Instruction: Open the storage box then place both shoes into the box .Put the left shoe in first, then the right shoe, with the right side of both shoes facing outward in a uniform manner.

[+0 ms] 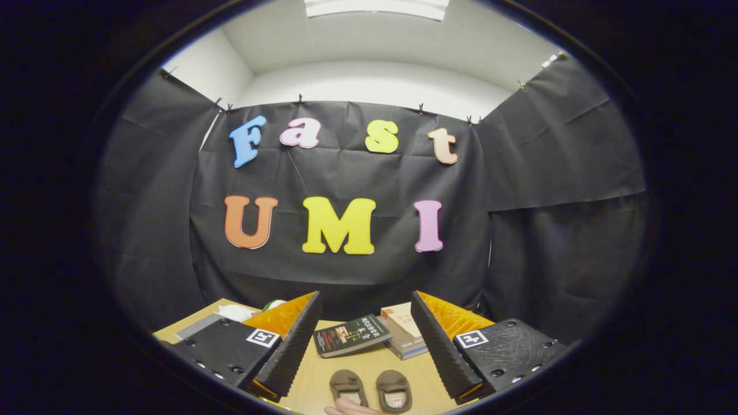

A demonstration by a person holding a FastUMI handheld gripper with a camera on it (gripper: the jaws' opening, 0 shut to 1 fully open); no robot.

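Shoes (372, 390) sit paired on the table (323, 374), toes toward the dark book (351, 335), between the spread, empty fingers of the gripper (364, 340) — a hand (351, 408) touching the near shoe risks a left-right mix-up — and the lifted gripper could descend off-target.
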